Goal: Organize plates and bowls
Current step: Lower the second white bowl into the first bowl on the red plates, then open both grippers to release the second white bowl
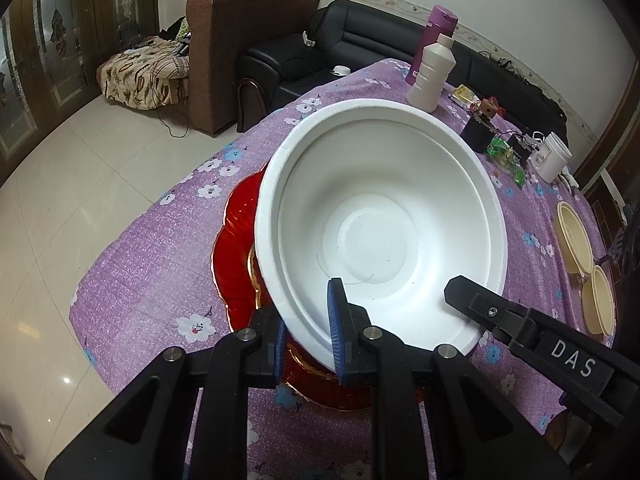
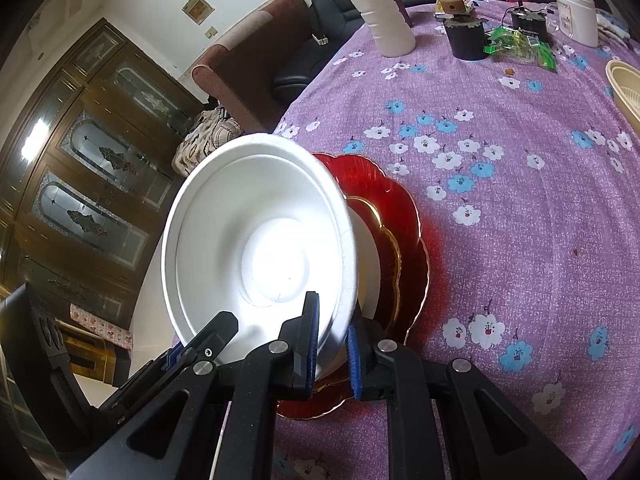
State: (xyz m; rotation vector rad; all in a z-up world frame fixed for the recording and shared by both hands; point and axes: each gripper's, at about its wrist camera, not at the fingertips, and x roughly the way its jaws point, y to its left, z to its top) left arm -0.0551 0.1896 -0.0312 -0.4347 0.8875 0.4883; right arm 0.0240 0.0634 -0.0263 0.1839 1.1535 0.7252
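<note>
Two tongs (image 1: 308,336) (image 2: 333,344) pinch the white bowl (image 1: 376,216); one reads "DAS".

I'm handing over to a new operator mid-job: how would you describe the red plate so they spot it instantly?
Start at the table with the purple flowered cloth. Near its front-left edge, directly under the white foam bowl that both grippers hold by the rim, lies the red plate. It is the only red dish: glossy, with a scalloped gold-trimmed edge, unlike the cream baskets at the far right.
</note>
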